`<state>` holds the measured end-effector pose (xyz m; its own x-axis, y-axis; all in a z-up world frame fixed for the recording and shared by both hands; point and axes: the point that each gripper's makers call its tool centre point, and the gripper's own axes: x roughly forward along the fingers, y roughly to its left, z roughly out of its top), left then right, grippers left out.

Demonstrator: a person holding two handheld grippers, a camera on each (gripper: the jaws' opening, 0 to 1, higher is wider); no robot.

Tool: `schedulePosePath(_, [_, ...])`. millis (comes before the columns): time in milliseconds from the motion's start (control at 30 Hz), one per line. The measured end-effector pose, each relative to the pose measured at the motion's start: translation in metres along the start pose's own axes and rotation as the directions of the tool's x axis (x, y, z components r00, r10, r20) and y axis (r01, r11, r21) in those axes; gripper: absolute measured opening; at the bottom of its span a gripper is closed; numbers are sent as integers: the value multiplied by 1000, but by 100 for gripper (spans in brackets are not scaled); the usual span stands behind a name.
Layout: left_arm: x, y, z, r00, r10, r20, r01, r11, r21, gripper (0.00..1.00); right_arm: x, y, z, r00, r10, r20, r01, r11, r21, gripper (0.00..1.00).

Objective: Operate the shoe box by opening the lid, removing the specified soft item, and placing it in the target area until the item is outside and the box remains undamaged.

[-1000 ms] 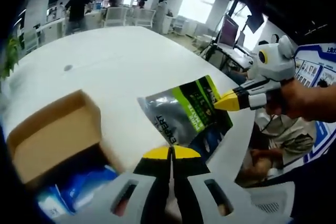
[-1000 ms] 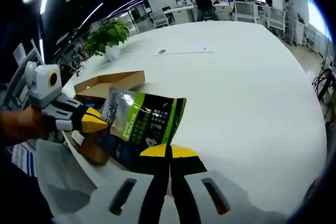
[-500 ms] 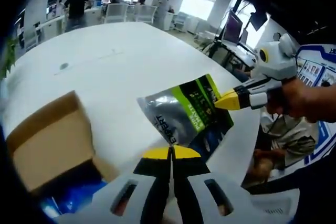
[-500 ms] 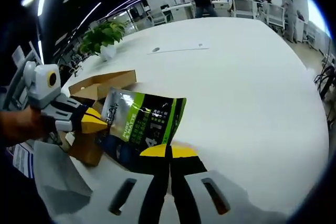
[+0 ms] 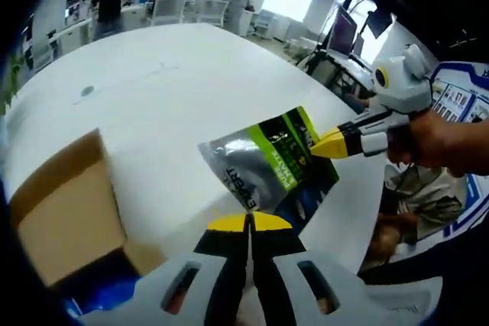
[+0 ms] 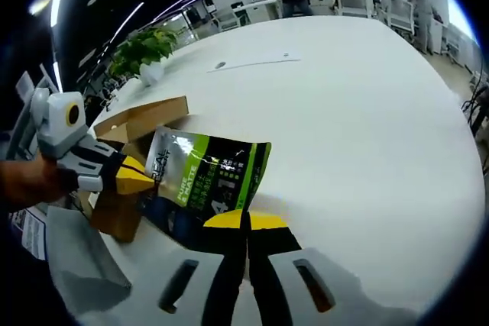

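A soft grey, green and dark blue pouch (image 5: 275, 167) (image 6: 202, 185) hangs in the air above the white table (image 5: 176, 89) (image 6: 359, 112), held by both grippers at opposite edges. My left gripper (image 5: 249, 223) is shut on the pouch's near edge in the left gripper view, and it enters the right gripper view from the left (image 6: 145, 179). My right gripper (image 6: 246, 221) is shut on the pouch too, and it reaches in from the right in the left gripper view (image 5: 317, 144). The open brown shoe box (image 5: 65, 215) (image 6: 141, 124) sits beside the pouch, with blue things inside.
A potted green plant (image 6: 141, 50) stands behind the box. A person's hand (image 5: 447, 139) holds the right gripper near the table edge. People, chairs and desks (image 5: 168, 13) stand far behind the table. A small round grommet (image 5: 86, 91) sits in the tabletop.
Both views have shifted slightly: the box has slid lower and further left in the left gripper view. The pouch stays held between both grippers, about where it was.
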<state>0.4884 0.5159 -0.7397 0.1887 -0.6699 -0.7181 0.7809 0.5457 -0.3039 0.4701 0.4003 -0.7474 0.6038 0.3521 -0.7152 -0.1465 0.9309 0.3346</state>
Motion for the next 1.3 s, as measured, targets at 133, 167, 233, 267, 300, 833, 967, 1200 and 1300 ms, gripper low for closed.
schedulePosePath(133, [2,0,-1,1000,-3,-7,3,1000,1,0,2,-4,-3,1000,-1,-5,1,1000,8,0])
schedulePosePath(167, [2,0,-1,1000,-4,-7,4,1000,1,0,3,-4,-4,1000,-1,-7,1,1000,11,0])
schedulePosePath(233, [4,0,-4,1000,-5,-17,5,1000,8,0,4,-4,-6,1000,1,-10,-1,1000,12,0])
schedulePosePath(267, [4,0,-5,1000,-4,-19,4,1000,6,0,5,-4,-7,1000,1,-13,-1,1000,10,0])
schedulePosePath(300, [5,0,-5,1000,0,-23,0,1000,10,0,5,-4,-8,1000,1,-15,0,1000,10,0])
schedulePosePath(833, [20,-2,-14,993,41,-110,-35,997,63,0,12,-14,-15,1000,-4,-29,4,1000,18,0])
schedulePosePath(967, [22,0,-14,991,49,-122,-42,998,53,0,13,-14,-16,999,-2,-33,2,1000,15,0])
schedulePosePath(1200, [26,1,-18,988,57,-145,-50,997,51,0,15,-15,-19,999,3,-40,-2,1000,22,0])
schedulePosePath(1300, [28,2,-20,985,67,-161,-58,997,59,0,16,-15,-21,999,4,-45,-3,1000,21,0])
